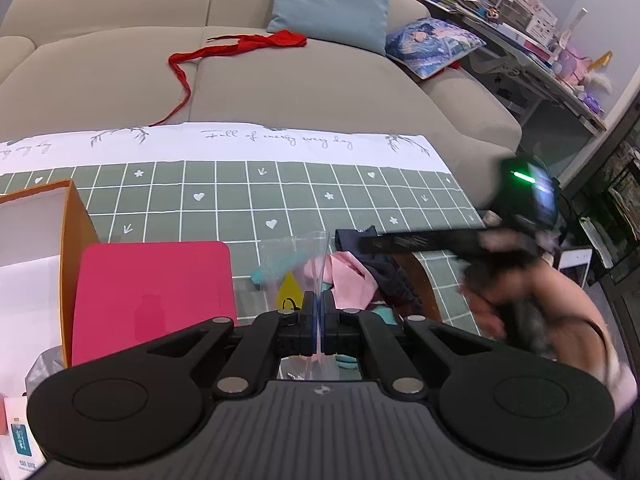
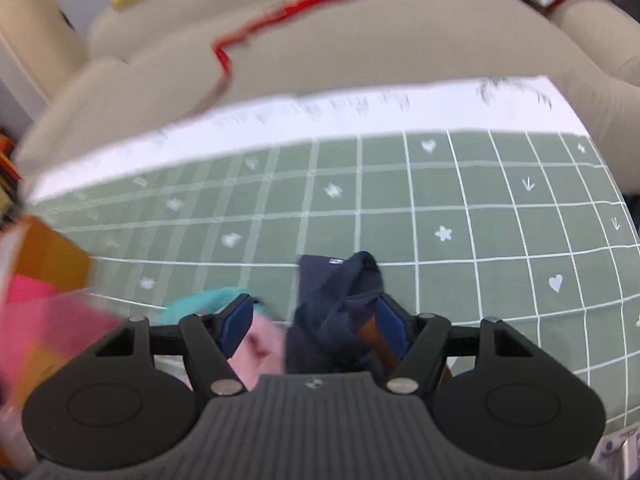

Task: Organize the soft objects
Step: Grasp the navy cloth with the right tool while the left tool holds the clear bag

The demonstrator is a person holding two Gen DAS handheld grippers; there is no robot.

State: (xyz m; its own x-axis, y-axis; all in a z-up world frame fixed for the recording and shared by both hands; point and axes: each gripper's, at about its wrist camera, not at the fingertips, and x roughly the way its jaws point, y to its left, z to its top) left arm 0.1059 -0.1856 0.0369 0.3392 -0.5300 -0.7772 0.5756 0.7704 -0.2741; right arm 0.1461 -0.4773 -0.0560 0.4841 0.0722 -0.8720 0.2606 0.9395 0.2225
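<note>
the left gripper had its fingers pressed together on the edge of a clear plastic bag. the thin sheet ran straight up between the two fingers and stood above them. the bag hung over the green checked cloth on the counter.

just past the bag lay a small heap of soft things. there was a pink cloth, a dark blue cloth beside it on the right, and a bit of teal cloth on the left, seen through the plastic.

the right gripper had its fingers spread wide, with no earlier look to compare. they were not pressing on anything. the dark blue cloth sat bunched up between the fingers, close to the right finger. the pink cloth lay next to the left finger, and the teal cloth poked out behind that finger. this view was blurry on its left side.

in the left wrist view, a hand held the right gripper over the heap, also blurry.

a pink flat lid lay to the left of the bag, and an orange box stood beside it. behind the counter was a beige sofa with a red strip of cloth and a light blue pillow on it.
</note>
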